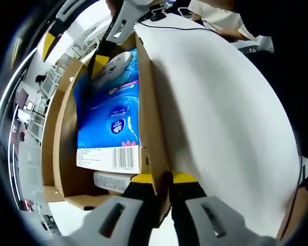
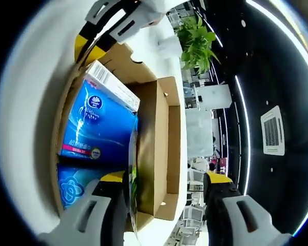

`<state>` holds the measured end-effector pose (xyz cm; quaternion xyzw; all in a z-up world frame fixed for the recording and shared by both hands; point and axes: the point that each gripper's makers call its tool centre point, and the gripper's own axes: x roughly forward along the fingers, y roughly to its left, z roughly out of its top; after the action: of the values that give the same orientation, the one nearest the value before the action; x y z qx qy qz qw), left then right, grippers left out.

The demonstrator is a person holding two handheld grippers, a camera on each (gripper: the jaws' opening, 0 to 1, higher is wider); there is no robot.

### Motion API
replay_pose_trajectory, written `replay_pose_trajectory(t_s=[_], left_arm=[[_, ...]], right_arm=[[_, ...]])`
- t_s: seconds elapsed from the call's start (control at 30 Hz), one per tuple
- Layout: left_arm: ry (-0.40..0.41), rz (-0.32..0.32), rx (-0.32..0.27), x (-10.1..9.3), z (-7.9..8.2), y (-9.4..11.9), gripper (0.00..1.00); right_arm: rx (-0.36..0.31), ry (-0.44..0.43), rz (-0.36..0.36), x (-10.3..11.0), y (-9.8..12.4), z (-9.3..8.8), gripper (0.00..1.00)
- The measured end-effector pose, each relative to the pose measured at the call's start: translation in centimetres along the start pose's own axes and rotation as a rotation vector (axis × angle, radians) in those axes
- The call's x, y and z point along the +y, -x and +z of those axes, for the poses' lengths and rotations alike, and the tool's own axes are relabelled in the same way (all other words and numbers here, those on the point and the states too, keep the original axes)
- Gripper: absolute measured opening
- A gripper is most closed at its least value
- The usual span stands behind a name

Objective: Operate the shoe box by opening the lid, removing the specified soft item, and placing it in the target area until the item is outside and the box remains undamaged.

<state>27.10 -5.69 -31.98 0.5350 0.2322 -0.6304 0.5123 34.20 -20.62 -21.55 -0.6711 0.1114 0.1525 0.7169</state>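
Shoe box [image 1: 61, 148] stands open; our left gripper [image 1: 164, 205] is clenched on its near side wall [image 1: 153, 128], right gripper [image 2: 159, 205] spread wide across the opposite wall. Inside lies the blue tissue pack [image 1: 110, 115]: we judge it light, squashy, slick-wrapped, best pinched at its end. Its far end is cut off.

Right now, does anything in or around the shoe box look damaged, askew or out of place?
No damage shows. The shoe box is open, its white lid raised, and the blue tissue pack sits inside. The left claw pinches the box wall; the right claw straddles the other end, beside the pack.
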Motion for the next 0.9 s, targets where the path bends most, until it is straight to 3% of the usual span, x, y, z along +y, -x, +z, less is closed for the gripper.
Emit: replay_pose_trajectory(t_s=[0.5,0.9], left_arm=[[0.001,0.001,0.000,0.1,-0.1,0.0,0.07],[-0.001,0.000,-0.003,0.0,-0.1,0.1,0.07]], right_arm=[[0.014,-0.002,-0.011,1.0,-1.3,-0.5,0.58],[0.067,0.013,-0.011,1.8,-2.7,-1.6,0.55]])
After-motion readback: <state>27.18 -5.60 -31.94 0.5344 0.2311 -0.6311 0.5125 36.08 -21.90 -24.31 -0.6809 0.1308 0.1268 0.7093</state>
